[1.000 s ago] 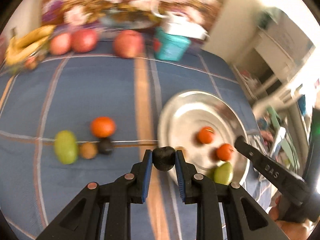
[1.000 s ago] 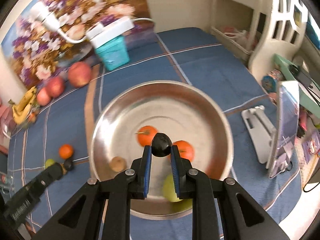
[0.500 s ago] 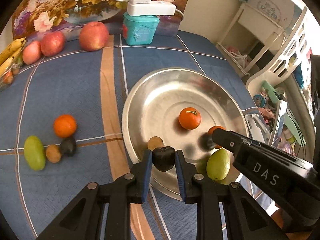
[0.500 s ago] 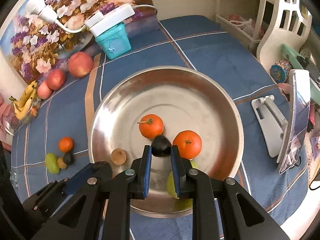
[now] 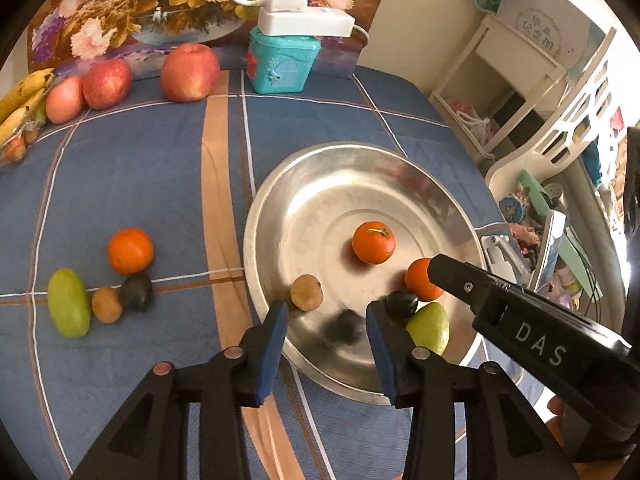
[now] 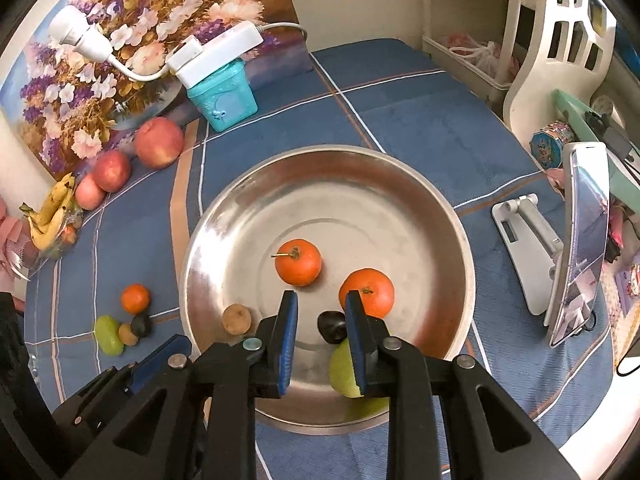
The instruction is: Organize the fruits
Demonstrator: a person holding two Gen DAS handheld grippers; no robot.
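A steel plate [image 5: 320,176] [image 6: 248,216] lies on the blue cloth. It holds two oranges [image 5: 373,242] [image 6: 298,262], a green fruit [image 5: 430,326] [image 6: 340,364], a small brown fruit [image 5: 306,292] [image 6: 237,319] and dark plums. My left gripper [image 5: 326,330] is open over the plate's near rim, and a blurred dark plum [image 5: 344,330] lies below it. My right gripper [image 6: 322,320] is open, with another dark plum [image 6: 331,326] [image 5: 402,302] on the plate between its fingers. On the cloth to the left lie an orange [image 5: 130,250], a green fruit [image 5: 68,308], a brown fruit [image 5: 106,304] and a dark plum [image 5: 138,291].
Three apples [image 5: 190,72] and bananas [image 5: 20,100] line the back by a flower picture. A teal box [image 5: 282,60] carries a white power strip [image 5: 304,20]. A phone on a stand [image 6: 576,240] is right of the plate, near the table edge.
Both grippers have opened and let go of their dark plums, which now lie on the plate. The left gripper moved right over the plate's rim.
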